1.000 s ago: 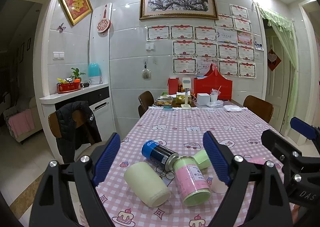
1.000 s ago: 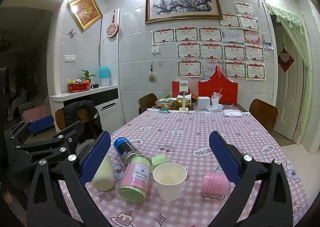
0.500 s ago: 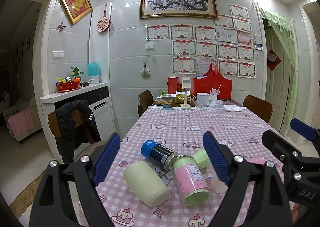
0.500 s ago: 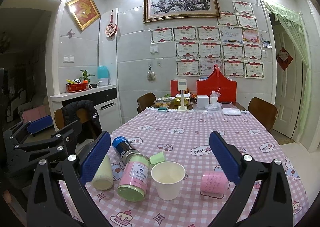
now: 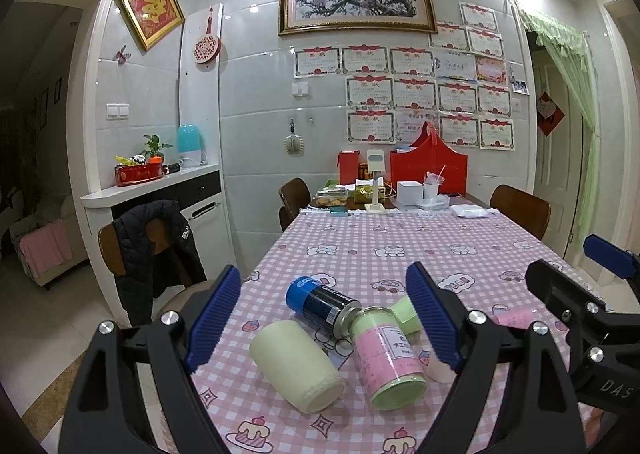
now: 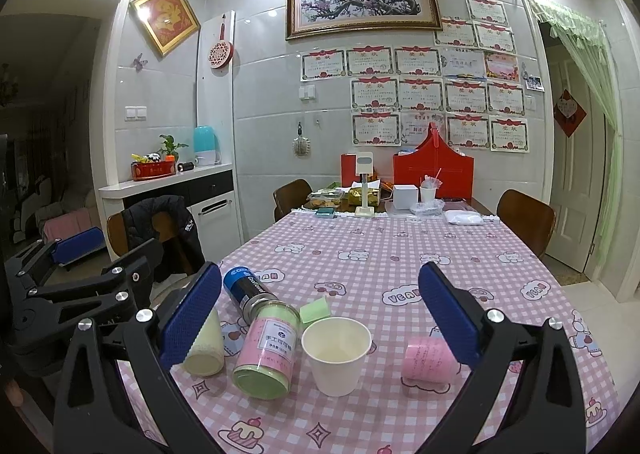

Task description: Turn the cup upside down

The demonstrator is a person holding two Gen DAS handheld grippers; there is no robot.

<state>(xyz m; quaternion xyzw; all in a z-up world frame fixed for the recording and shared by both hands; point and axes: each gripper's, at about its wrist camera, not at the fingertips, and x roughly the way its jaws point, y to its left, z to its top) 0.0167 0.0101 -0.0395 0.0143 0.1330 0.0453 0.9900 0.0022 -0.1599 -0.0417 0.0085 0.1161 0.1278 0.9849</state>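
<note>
I've got both tools hovering over the near end of the tabletop (image 6: 400, 254), pink checked cloth on it. My right hand-held gripper (image 6: 320, 310) is spread wide, holding nothing, and the paper cup (image 6: 336, 354) stands upright, mouth up, between its fingers and a bit ahead of them, not touching either pad. In the left view the cup (image 5: 438, 368) is only a sliver behind the right finger. Left hand-held gripper (image 5: 324, 314) also wide, nothing in it. Just left of the cup lies a pink jar (image 6: 266, 350) with a green lid facing me, on its side; behind it a blue can (image 6: 250, 294), also on its side, their ends touching or nearly so. A cream cylinder (image 5: 296, 366) lies on its side nearer the left edge, partly hidden by my right tool's left finger in the right view. A green pad (image 6: 315, 310) lies flat behind the cup. A pink roll (image 6: 426, 360) lies right of the cup, apart from it. Far end of the tabletop is cluttered, with a red box (image 6: 434, 177) there.
</note>
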